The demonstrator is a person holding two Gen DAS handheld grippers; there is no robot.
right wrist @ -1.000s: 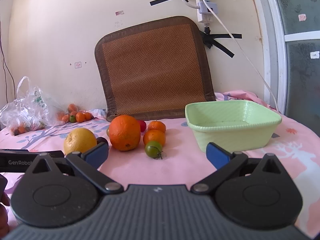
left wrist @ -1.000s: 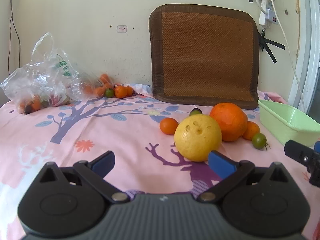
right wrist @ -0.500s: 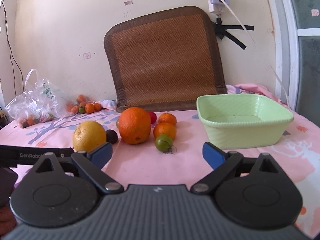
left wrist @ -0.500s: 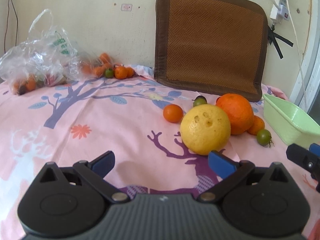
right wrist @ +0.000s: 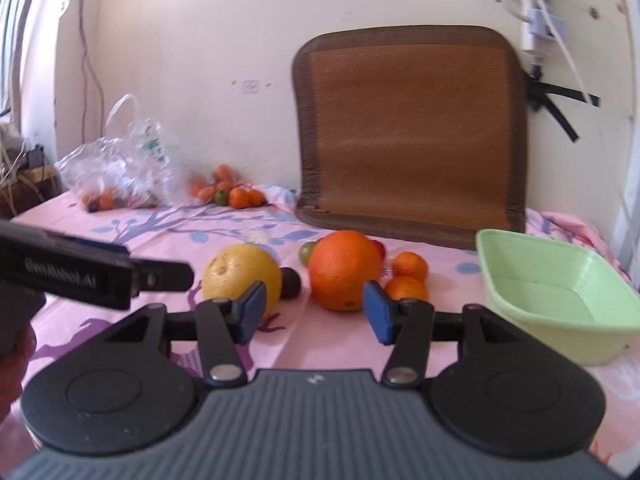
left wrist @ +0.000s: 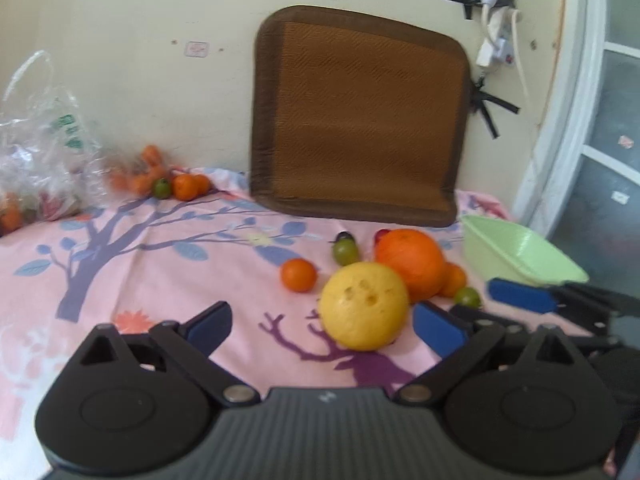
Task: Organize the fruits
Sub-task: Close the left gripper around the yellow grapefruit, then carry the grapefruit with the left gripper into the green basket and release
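Observation:
A large yellow citrus [left wrist: 365, 306] [right wrist: 242, 276] lies on the pink cloth, next to a big orange [left wrist: 410, 264] [right wrist: 345, 270]. Small tangerines [right wrist: 409, 266], green fruits [left wrist: 346, 251] and a dark plum [right wrist: 290, 282] lie around them. The light green basin [right wrist: 560, 292] [left wrist: 520, 250] stands to the right. My left gripper [left wrist: 322, 326] is open, with the yellow citrus just ahead near its right finger. My right gripper [right wrist: 314, 310] is open but narrower, low in front of the big orange, holding nothing.
A brown woven mat [left wrist: 360, 120] leans on the back wall. A clear plastic bag [left wrist: 40, 160] with fruit and a pile of small tangerines [left wrist: 186, 186] lie at the back left. A power strip and cable [left wrist: 496, 40] hang on the wall.
The right gripper's jaws have narrowed and it has moved left toward the big orange. The left gripper has shifted closer to the yellow citrus.

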